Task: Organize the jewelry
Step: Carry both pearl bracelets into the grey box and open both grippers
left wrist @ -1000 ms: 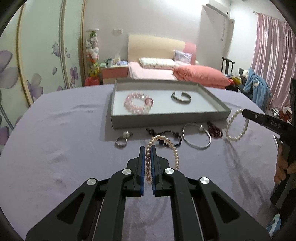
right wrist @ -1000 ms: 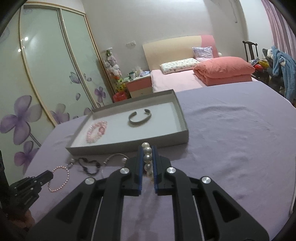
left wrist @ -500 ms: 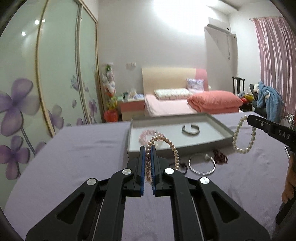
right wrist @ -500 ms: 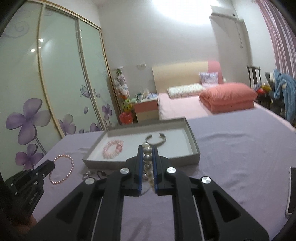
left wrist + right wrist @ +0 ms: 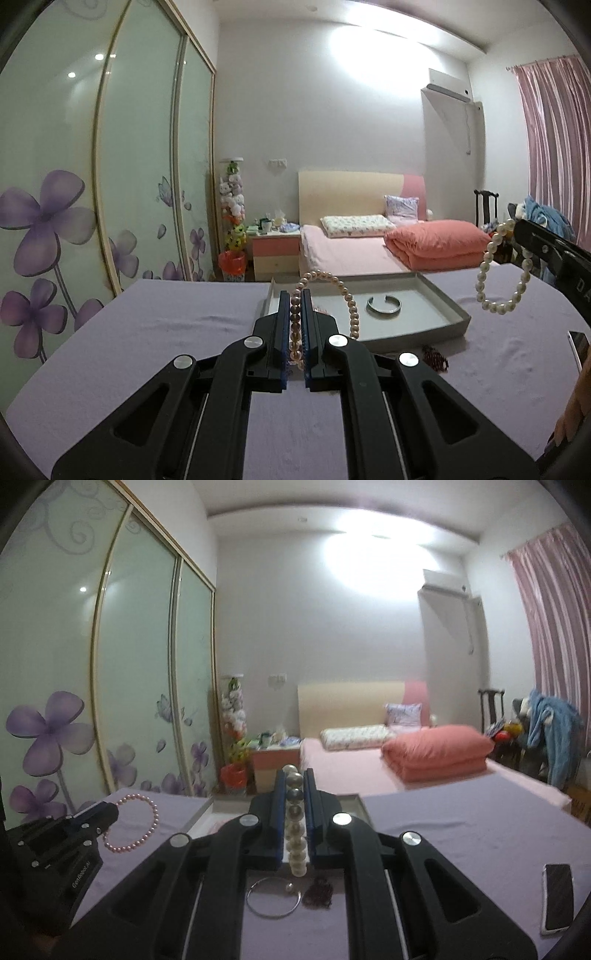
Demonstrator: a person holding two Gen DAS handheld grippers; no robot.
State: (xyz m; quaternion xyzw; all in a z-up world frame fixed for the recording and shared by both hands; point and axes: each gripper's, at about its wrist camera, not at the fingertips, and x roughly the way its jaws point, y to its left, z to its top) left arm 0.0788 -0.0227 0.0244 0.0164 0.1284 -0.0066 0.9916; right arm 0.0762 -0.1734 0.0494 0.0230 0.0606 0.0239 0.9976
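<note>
Left wrist view: the left gripper (image 5: 295, 295) is clenched on a pink pearl bracelet (image 5: 334, 286), whose strand runs between the blue pads and loops up and over toward 2 o'clock of the fingertips, hanging clear of the purple table (image 5: 147, 343). Just beyond the fingers lies the grey tray (image 5: 448, 308), open side up, with a silver cuff bangle (image 5: 383, 306) resting on its floor at about 3 o'clock of the gripper tips. At 4 o'clock, on the cloth in front of the tray, sits a dark red beaded bracelet (image 5: 436, 358), partly hidden by the gripper arm. At the right edge the right gripper (image 5: 517, 226) reaches in, and a white pearl bracelet (image 5: 498, 275) dangles from its tip above the table, near the tray's right corner.

Right wrist view: the right gripper (image 5: 294, 775) is clamped on the white pearl bracelet (image 5: 295, 830), the beads lined up between its pads. Below them, at 6 o'clock, a thin silver bangle (image 5: 273, 897) lies flat on the table (image 5: 461, 823), with the dark red beaded bracelet (image 5: 318, 891) just beside it at its 3 o'clock. The tray (image 5: 352, 801) shows only in slivers behind the gripper. At 9 o'clock the left gripper (image 5: 112, 810) holds the pink pearl bracelet (image 5: 138, 825) aloft. A phone (image 5: 557, 902) lies at 4 o'clock.
</note>
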